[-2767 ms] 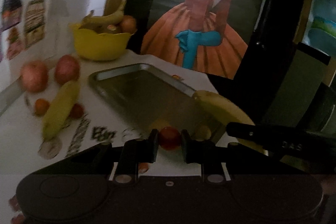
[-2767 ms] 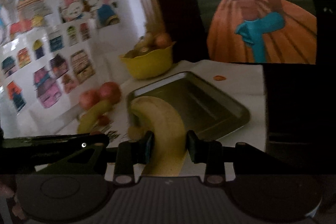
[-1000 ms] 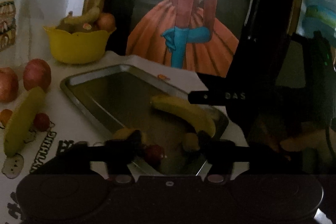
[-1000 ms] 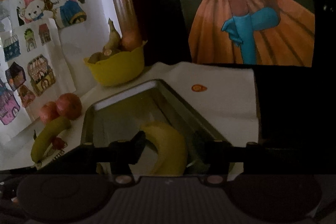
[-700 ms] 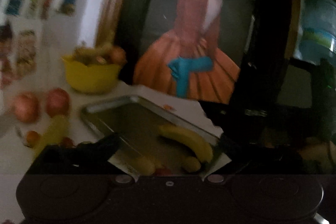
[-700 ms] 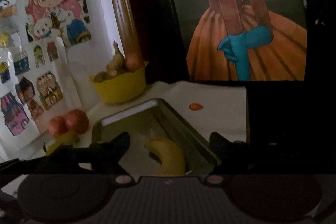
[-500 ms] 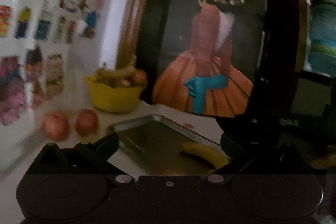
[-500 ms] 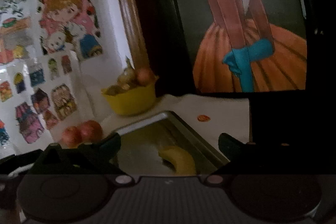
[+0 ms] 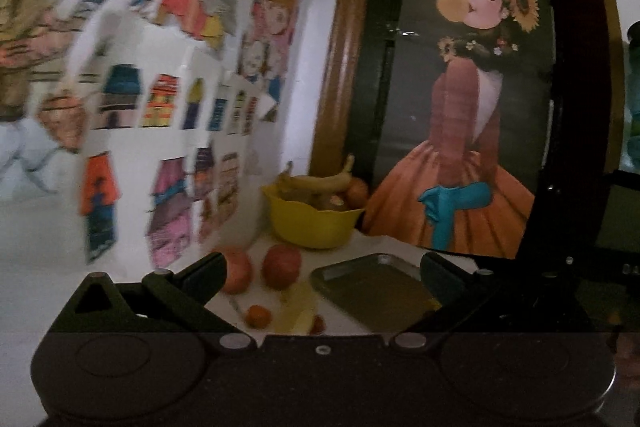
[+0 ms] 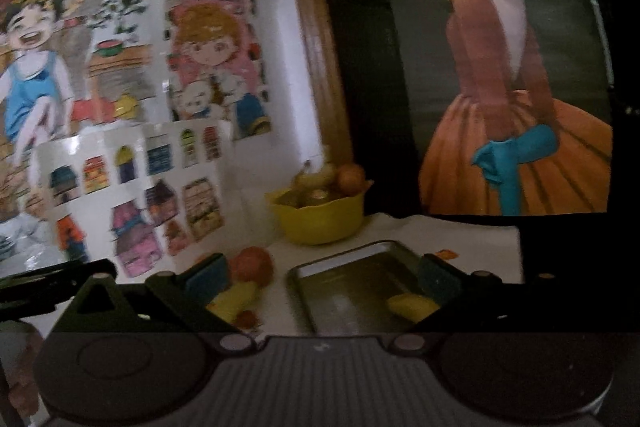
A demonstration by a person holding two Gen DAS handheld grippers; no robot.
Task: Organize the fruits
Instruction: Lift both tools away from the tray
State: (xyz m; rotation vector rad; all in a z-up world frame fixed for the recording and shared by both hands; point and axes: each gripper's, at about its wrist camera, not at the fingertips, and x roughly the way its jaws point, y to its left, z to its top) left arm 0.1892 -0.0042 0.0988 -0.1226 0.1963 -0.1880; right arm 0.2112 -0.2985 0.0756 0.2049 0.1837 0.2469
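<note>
A metal tray point(image 9: 372, 285) lies on the white table; it also shows in the right wrist view point(image 10: 344, 291), with a yellow banana point(image 10: 412, 305) in it. Left of the tray lie two red apples point(image 9: 281, 266), a banana point(image 9: 298, 309), a small orange fruit point(image 9: 258, 315) and a small red fruit point(image 9: 317, 325). A yellow bowl point(image 9: 314, 225) with a banana and round fruits stands behind. My left gripper point(image 9: 320, 269) is open and empty, held back above the table. My right gripper point(image 10: 322, 273) is open and empty too.
A wall with paper pictures point(image 10: 140, 147) runs along the left. A framed painting of a girl in an orange dress point(image 9: 460, 147) stands behind the table. A dark drop lies past the table's right edge point(image 10: 518, 247).
Both grippers have opened wide and pulled up and back from the tray. The banana and the small red fruit that they held stayed in the tray.
</note>
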